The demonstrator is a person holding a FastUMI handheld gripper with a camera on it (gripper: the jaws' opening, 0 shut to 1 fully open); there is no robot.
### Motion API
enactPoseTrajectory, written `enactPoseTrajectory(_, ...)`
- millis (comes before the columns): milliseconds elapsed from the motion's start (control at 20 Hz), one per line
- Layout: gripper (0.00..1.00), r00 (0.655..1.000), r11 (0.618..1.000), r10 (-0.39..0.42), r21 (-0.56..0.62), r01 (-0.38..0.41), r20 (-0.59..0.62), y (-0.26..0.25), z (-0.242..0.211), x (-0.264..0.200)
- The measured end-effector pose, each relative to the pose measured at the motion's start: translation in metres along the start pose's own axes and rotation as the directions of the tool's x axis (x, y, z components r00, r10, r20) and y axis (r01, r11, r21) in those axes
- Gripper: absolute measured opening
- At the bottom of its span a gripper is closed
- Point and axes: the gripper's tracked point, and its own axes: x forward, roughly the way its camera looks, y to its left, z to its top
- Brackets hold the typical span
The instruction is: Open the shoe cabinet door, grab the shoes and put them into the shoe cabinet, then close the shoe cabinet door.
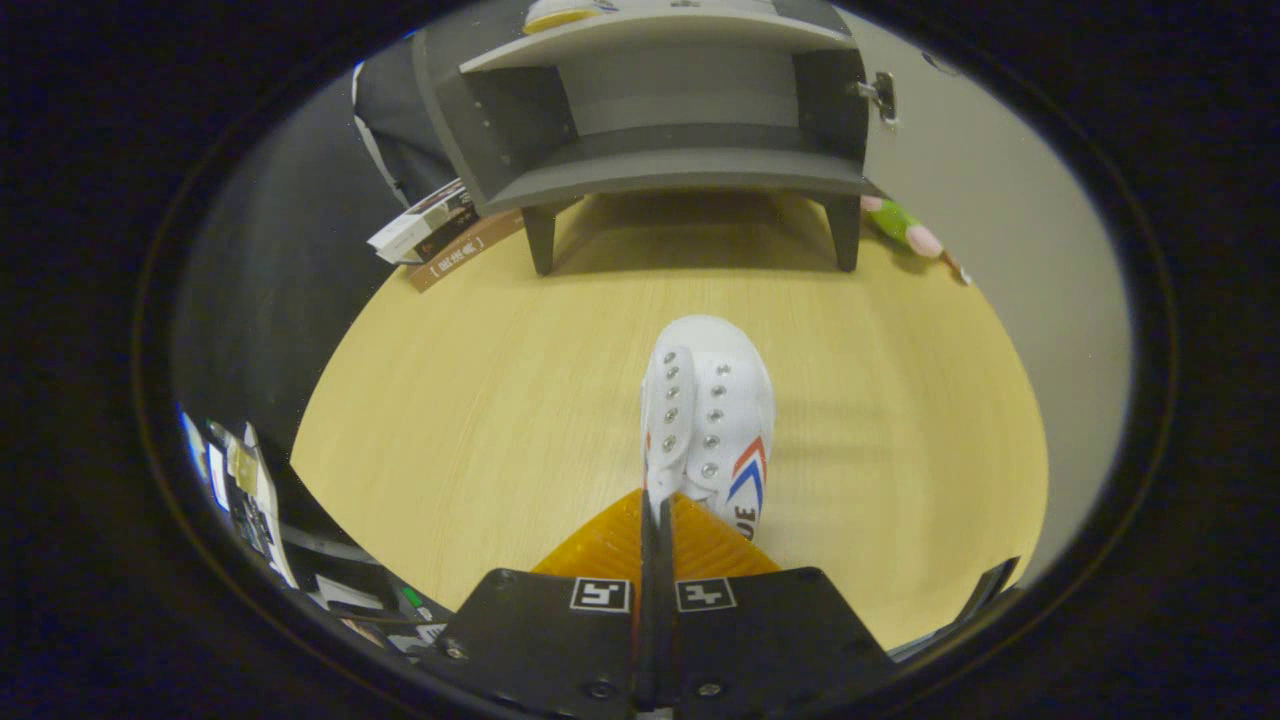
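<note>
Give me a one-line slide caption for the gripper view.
Claw shut on white shoe above wooden table, facing the open grey shoe cabinet.

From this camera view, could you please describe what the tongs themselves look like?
The tongs have two translucent orange, ribbed fingers mounted on flat black plates. Each plate carries a small square black-and-white marker near the central slit, with screws visible lower down.

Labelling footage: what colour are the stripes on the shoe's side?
Red and blue on the white shoe, clearest in the gripper view.

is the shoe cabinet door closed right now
No, the shoe cabinet stands open beyond the white shoe, its grey shelves in plain sight, while the tongs are shut on the shoe.
</note>
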Motion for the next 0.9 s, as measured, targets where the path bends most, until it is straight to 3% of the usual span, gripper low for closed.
enactPoseTrajectory(350,0.08,0.995,0.999,0.019,0.048,-0.024,0.102,0.003,0.01,0.017)
enactPoseTrajectory(500,0.11,0.996,0.997,0.022,0.077,-0.029,0.084,0.01,0.008,0.032)
enactPoseTrajectory(700,0.04,0.991,1.0,-0.018,0.008,0.017,0.135,-0.001,0.025,0.008)
enactPoseTrajectory(900,0.04,0.987,0.999,0.04,-0.024,-0.037,0.158,0.004,0.043,-0.024)
